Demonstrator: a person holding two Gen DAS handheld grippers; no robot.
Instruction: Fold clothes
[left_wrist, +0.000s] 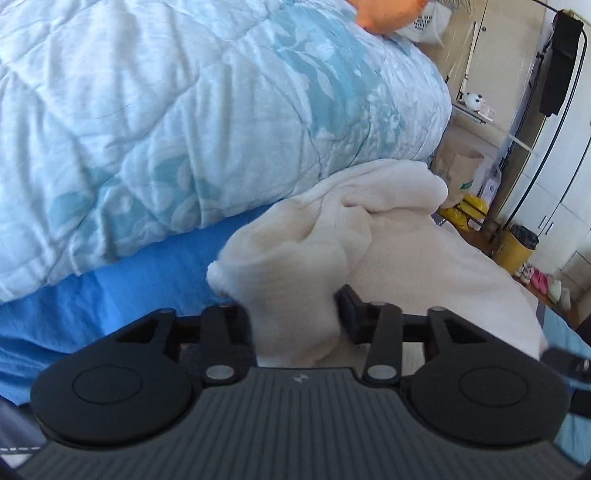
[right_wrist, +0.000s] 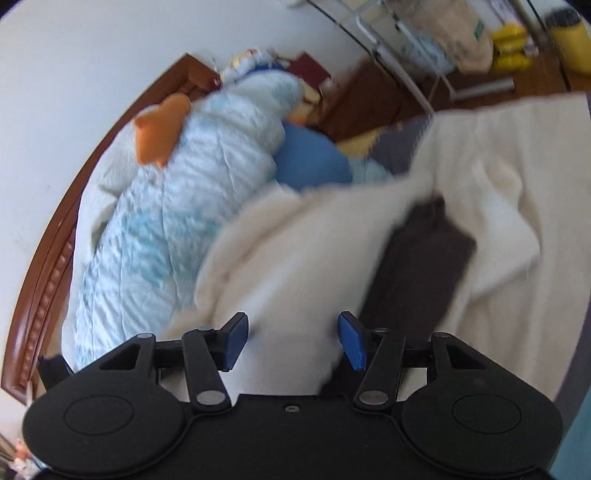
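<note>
A cream fleece garment (left_wrist: 388, 206) lies bunched on the bed below the quilt. In the left wrist view a fold of it stands up between the fingers of my left gripper (left_wrist: 295, 314). The jaws sit loosely around the fold, open, and the cloth hides the left pad. In the right wrist view the same cream garment (right_wrist: 295, 251) runs between the blue pads (right_wrist: 351, 343) of my right gripper (right_wrist: 293, 341), which is open with small gaps on both sides. A dark brown garment (right_wrist: 424, 266) lies just right of the cream one.
A light blue quilt (left_wrist: 184, 110) is heaped on the blue sheet (left_wrist: 147, 277), with an orange plush toy (right_wrist: 159, 129) on top. The wooden headboard (right_wrist: 55, 240) curves along the wall. Beyond the bed stand a yellow bin (left_wrist: 517, 247), bags and a clothes rack (left_wrist: 561, 74).
</note>
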